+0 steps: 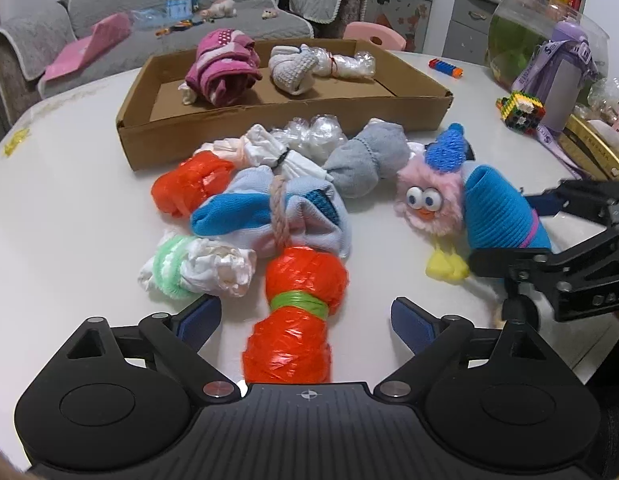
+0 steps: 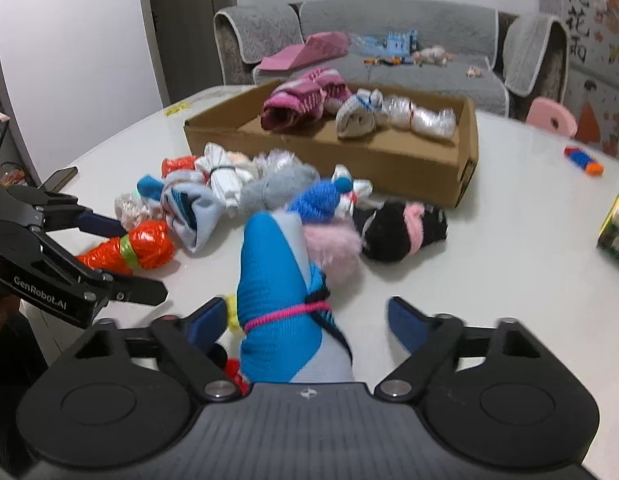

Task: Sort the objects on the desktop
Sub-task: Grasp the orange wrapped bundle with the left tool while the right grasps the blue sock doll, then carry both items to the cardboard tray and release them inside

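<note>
Left gripper [image 1: 305, 320]: we see its jaws wide apart, astride the orange bundle [image 1: 299, 320], not pressing it.
Right gripper [image 2: 305, 320]: our jaws stand apart around the blue sock roll [image 2: 277, 280]; pads clear of it.
Cardboard box [image 1: 277, 132]: behind the pile on the counter [image 1: 69, 208], holding the pink sock roll [image 1: 223, 66].

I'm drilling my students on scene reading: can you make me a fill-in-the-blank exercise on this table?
1. The magenta sock bundle lies inside the cardboard ____.
2. The orange bag roll between the left gripper's fingers is tied with a ____ band.
3. The pink plush toy wears a ____ hat.

Missing: box; green; blue
</note>
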A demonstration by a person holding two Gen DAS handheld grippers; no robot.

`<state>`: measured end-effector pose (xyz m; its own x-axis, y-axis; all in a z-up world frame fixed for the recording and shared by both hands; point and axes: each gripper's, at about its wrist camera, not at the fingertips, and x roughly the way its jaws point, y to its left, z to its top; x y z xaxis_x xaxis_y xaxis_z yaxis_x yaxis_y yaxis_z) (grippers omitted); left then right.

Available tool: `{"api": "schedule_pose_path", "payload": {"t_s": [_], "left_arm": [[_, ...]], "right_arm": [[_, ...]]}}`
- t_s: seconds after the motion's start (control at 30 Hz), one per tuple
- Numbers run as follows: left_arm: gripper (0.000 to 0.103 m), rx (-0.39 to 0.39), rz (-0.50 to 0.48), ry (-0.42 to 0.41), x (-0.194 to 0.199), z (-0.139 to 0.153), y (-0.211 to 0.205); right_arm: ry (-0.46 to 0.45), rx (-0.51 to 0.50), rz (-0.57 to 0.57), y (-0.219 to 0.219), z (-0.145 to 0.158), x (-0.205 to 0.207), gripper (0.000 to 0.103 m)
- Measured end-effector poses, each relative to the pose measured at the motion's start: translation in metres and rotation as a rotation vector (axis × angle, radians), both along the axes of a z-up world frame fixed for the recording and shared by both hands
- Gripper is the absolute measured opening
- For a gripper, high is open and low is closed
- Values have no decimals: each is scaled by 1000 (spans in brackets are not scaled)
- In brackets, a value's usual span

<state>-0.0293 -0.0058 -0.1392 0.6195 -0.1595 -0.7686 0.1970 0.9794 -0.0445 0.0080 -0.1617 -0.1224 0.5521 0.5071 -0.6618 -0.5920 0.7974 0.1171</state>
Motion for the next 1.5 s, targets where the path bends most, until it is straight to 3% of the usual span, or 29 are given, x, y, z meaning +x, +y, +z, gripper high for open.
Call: {"api": "schedule_pose_path", "payload": {"t_s": [0.1,0.23,0.33,0.4,0.43,0.8,1.07,1.3,1.5], "left_arm": [[93,1,-2,-9,-7,0,-4],[88,34,-17,-30,-10,-1,-14],[69,30,-27,-37,-9,2,-19],[42,23,-25,-38,-9,5,-19],[40,11,-23,-33,-9,6,-18],[38,17,-30,-73,-27,25,-20],[38,21,-13,-170,-32,87,3],[38,43,65,-235,1,140,36],[38,56,85,-262,44,167,45]], "right_arm": [[9,14,-3,-7,-2,-8,59],[13,25,3,-13,-3,-19,54],[26,48,-1,-18,-3,-20,53],[39,69,-5,-24,-2,-20,53],[38,80,-13,-27,0,-21,52],[28,177,-74,-59,22,-20,52],[-22,197,-104,-82,54,-20,52],[-113,204,-103,-91,104,-2,52],[-178,192,-90,-77,134,26,52]]}}
